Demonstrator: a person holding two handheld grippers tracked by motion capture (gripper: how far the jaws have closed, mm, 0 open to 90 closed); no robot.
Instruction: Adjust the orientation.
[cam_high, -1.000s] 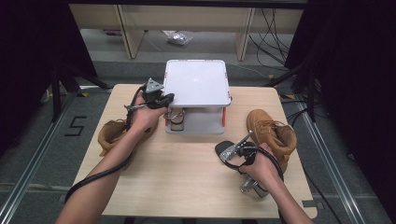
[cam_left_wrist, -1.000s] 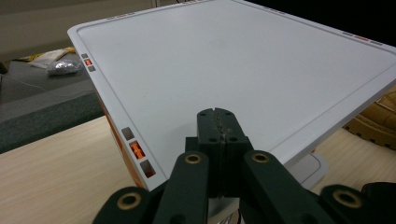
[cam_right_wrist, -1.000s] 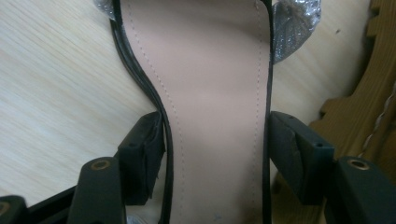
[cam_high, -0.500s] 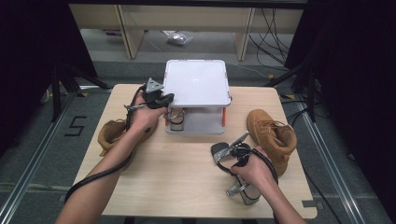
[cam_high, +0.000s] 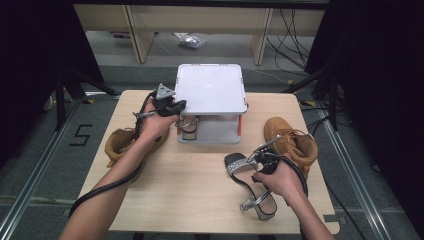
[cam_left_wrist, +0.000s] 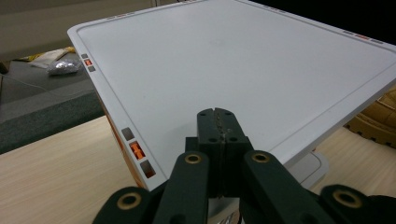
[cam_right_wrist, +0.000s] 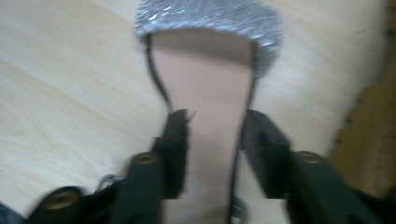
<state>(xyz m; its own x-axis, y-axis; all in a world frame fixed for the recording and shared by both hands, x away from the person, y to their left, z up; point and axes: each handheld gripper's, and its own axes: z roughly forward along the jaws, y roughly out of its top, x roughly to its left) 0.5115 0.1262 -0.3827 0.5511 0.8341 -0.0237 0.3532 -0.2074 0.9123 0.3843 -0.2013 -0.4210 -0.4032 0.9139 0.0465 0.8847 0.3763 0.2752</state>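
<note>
A silver glitter high-heel sandal is at the table's front right, with my right gripper shut on its sole. In the right gripper view the tan insole runs between the two jaws, which have just been closing and now press on its edges; the glitter toe strap lies ahead. My left gripper is shut with nothing in it, at the left front corner of the white two-tier rack. In the left gripper view its closed tips hover over the rack's top.
A second sandal stands on the rack's lower shelf. One tan boot lies at the table's left edge, another at the right, close behind my right hand. Bare wood table spreads between my arms.
My right gripper has closed on the sandal and risen a little, swinging its heel toward the left. The left hand has stayed where it was.
</note>
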